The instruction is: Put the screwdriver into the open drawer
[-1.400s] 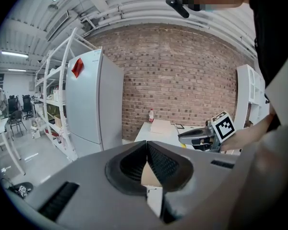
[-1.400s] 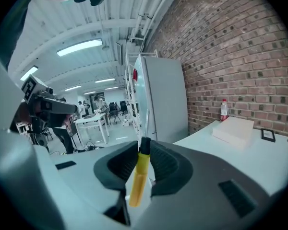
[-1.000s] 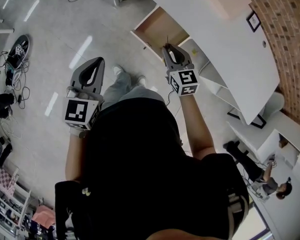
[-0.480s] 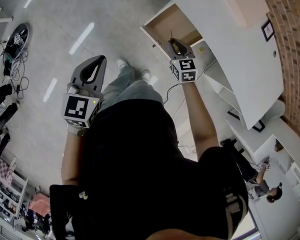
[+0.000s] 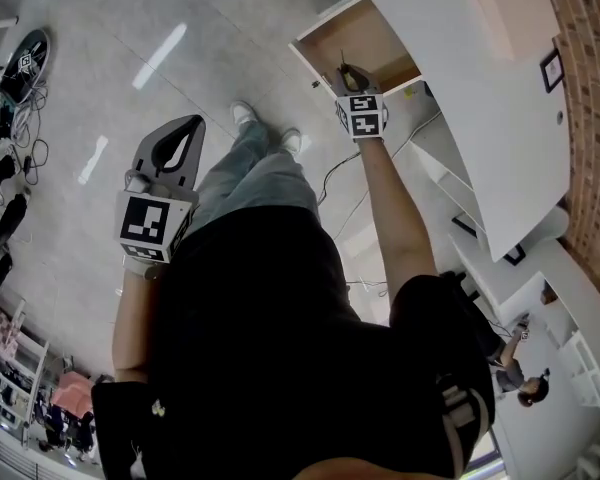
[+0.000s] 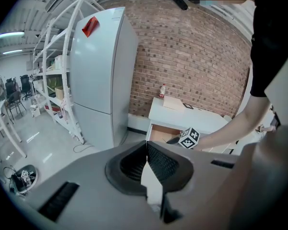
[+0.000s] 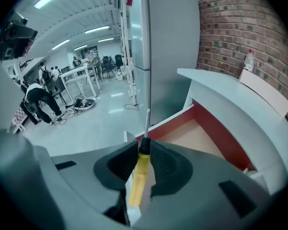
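A screwdriver (image 7: 138, 178) with a yellow handle, black collar and thin metal shaft is clamped in my right gripper (image 7: 144, 146), shaft pointing forward. In the head view the right gripper (image 5: 347, 76) is held over the front edge of the open drawer (image 5: 372, 40), and the screwdriver's shaft (image 5: 341, 62) reaches over the drawer's wooden floor. The right gripper view shows the drawer (image 7: 201, 138), with red-brown inner walls, just ahead and below. My left gripper (image 5: 184, 136) hangs over the floor at the left, away from the drawer. Its jaws meet at the tips with nothing between them (image 6: 146, 146).
The drawer belongs to a white desk (image 5: 480, 98) against a brick wall (image 6: 192, 56). A tall grey fridge (image 6: 103, 75) stands left of the desk, with metal shelving (image 6: 53, 80) beyond. Cables and gear (image 5: 20, 118) lie on the floor. People (image 7: 36, 99) work at far tables.
My right gripper has carried the screwdriver forward, from short of the drawer to over its front edge. The left gripper has stayed where it was.
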